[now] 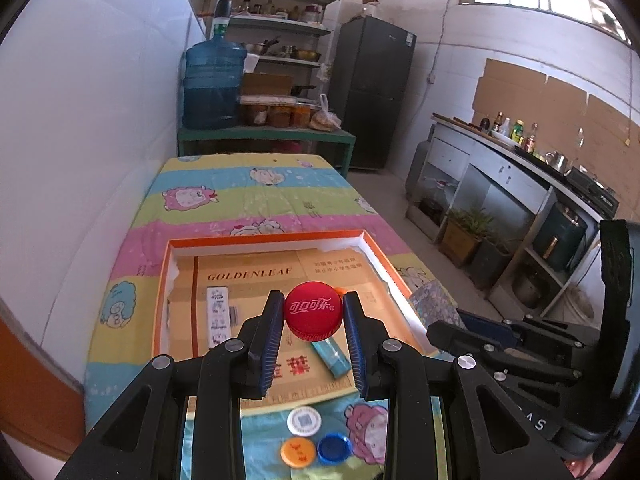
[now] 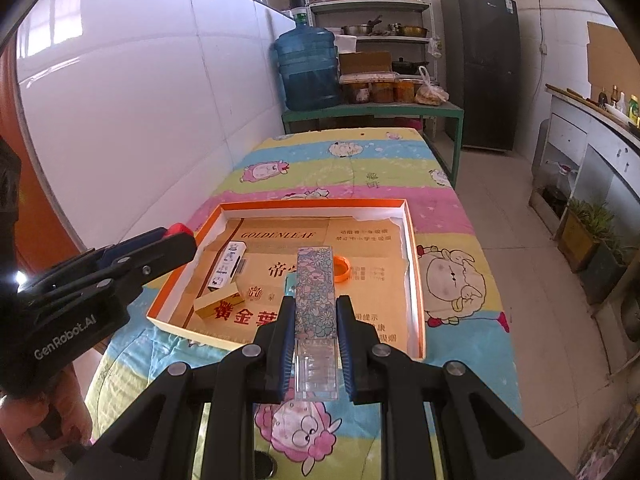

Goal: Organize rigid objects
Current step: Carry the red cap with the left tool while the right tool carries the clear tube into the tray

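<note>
Your left gripper (image 1: 313, 322) is clamped on a red bottle cap (image 1: 313, 313), one pad on each side of it, the printed top facing the camera. It points forward and downward, with the cap hanging over the near half of the orange tray (image 1: 264, 239) at the centre of the left wrist frame. Your right gripper (image 2: 315, 322) grasps a clear flat case with a floral insert (image 2: 316, 296); the case lies lengthwise between the pads, and its far end reaches out over the tray, lower centre of the right wrist frame. This gripper also tilts downward.

In the right wrist view your left gripper enters from the left edge, its tip over the tray's left rim, and part of your hand (image 2: 44, 420) shows in the lower left corner.

Inside the tray lie a white printed box (image 2: 226, 266), a gold box (image 2: 219, 304), an orange ring (image 2: 345, 267) and a light blue box (image 1: 330, 356).

On the cartoon-print cloth (image 1: 240, 184), at the bottom centre of the left wrist frame, sit three loose caps close together: a white cap (image 1: 302, 421), an orange cap (image 1: 298, 452) and a blue cap (image 1: 334, 447).
</note>
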{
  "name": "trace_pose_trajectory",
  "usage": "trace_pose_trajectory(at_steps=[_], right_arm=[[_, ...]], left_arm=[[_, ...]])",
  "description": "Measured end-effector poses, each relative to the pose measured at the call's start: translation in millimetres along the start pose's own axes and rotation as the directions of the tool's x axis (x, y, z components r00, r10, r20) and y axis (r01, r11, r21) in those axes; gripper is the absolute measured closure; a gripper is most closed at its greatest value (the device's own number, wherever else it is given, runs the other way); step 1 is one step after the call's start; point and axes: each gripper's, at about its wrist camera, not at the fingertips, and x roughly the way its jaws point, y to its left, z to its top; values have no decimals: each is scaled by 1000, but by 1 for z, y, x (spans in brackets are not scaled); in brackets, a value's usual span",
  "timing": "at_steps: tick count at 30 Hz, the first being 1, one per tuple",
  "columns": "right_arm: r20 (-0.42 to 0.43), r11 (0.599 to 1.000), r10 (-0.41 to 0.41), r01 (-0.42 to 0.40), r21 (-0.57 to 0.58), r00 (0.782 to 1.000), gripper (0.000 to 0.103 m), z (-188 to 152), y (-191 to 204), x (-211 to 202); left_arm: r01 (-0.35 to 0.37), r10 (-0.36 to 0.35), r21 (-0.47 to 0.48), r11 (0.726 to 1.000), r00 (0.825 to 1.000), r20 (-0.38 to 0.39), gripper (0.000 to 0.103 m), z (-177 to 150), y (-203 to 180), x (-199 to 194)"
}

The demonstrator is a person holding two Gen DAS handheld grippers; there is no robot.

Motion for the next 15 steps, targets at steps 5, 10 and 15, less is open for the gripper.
trace_pose_trajectory(at_steps=[5,10,15], right_arm=[[-6,1000,-1,2,14,1000,83,8,-6,15],[-15,999,-1,1,32,1000,83,14,-14,33],[-27,999,2,-1,41,1000,83,17,-18,50]], left_arm=[[-2,1,-16,1000,1000,-15,72,6,8,24],[-10,9,-37,999,999,-31,72,8,17,50],[-28,27,-42,999,999,-43,72,12,23,76]])
